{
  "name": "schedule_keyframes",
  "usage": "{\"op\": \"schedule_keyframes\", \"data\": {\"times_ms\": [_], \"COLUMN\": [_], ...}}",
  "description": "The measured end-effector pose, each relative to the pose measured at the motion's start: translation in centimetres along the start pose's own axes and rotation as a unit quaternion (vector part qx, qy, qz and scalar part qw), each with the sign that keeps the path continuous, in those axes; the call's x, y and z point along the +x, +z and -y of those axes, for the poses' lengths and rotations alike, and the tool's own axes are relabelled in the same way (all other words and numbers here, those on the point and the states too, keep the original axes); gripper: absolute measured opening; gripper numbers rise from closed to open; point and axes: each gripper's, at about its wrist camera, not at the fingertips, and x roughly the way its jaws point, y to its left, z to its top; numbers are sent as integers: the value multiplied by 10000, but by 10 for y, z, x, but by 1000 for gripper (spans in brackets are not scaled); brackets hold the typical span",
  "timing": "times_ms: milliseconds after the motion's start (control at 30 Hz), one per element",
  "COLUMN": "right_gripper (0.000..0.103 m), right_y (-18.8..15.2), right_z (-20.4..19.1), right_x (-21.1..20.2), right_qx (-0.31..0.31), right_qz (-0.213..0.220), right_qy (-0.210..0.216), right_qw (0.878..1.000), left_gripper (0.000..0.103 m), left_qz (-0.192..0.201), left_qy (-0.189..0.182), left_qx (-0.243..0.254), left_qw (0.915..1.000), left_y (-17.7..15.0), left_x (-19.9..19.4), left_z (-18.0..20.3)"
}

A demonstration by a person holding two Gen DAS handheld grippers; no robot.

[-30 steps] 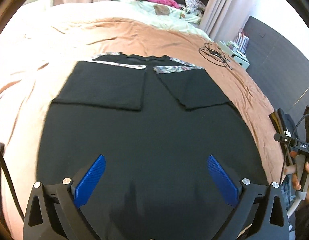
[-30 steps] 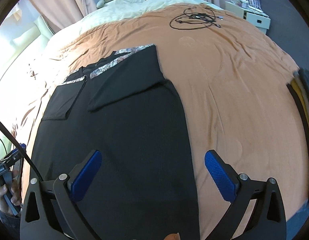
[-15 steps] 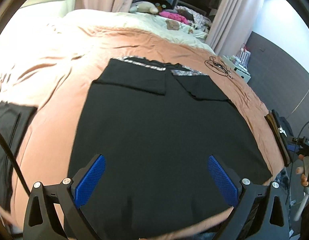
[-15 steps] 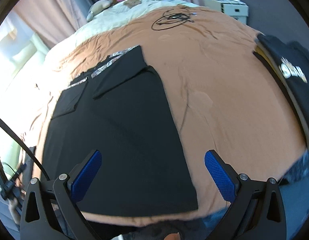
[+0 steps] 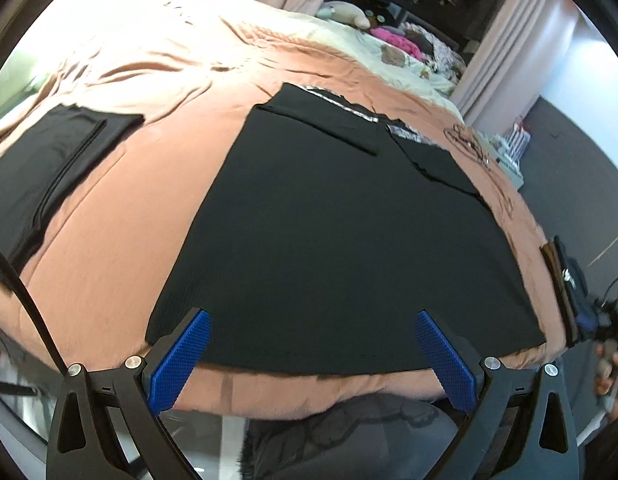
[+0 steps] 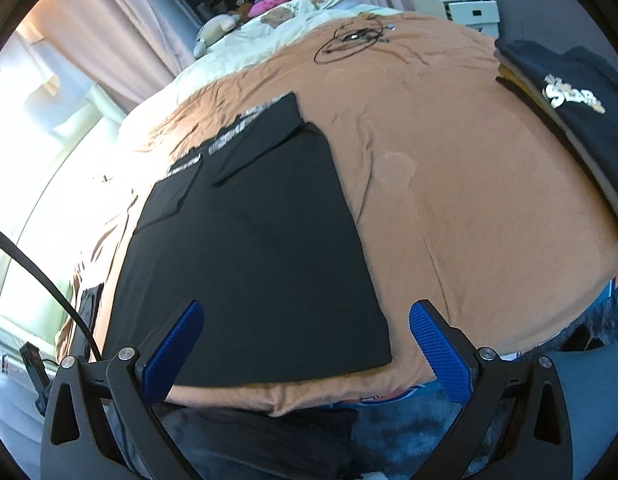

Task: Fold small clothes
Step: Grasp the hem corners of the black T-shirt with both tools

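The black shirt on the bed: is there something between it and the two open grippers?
Nothing visible. The black shirt lies flat on the brown bedcover with its near hem directly ahead of the left gripper and right gripper. Other folded clothes lie off to the sides.

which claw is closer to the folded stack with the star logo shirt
Right. The stack lies ahead of the right claw, off to its right; from the left claw it sits at the far right edge, beyond the black shirt.

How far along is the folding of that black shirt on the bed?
Partway. Done: both sleeves of the black shirt are folded in over its back, and other folded clothes sit stacked at the bed's edge. In hand: nothing; the left claw and right claw hang open near the hem. Left: folding the body up.
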Motion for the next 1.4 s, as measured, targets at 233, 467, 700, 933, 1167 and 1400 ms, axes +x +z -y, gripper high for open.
{"op": "schedule_keyframes", "data": {"times_ms": [233, 467, 700, 933, 1167, 1400], "right_gripper": [103, 79, 78, 73, 63, 59], "right_y": [-14, -29, -26, -29, -47, -60], "right_z": [21, 42, 58, 68, 80, 106], "right_x": [19, 41, 46, 50, 53, 42], "right_qx": [-17, 423, 653, 877, 1294, 1733], "right_qz": [60, -32, 55, 49, -19, 230], "right_qy": [59, 293, 330, 125, 712, 925], "right_qw": [10000, 9987, 9973, 9961, 9890, 9803], "left_gripper": [102, 83, 66, 60, 47, 46], "left_qz": [160, 71, -163, -221, -471, -386], "left_qy": [134, 13, 29, 256, -296, -621], "left_qx": [-343, -837, -1101, -1510, -2013, -2383], "left_qw": [9992, 9965, 9938, 9880, 9780, 9684], "left_y": [-5, -4, 0, 0, -14, -17], "left_x": [-12, -8, 12, 12, 22, 19], "left_z": [-23, -49, -62, -100, -112, -119]}}
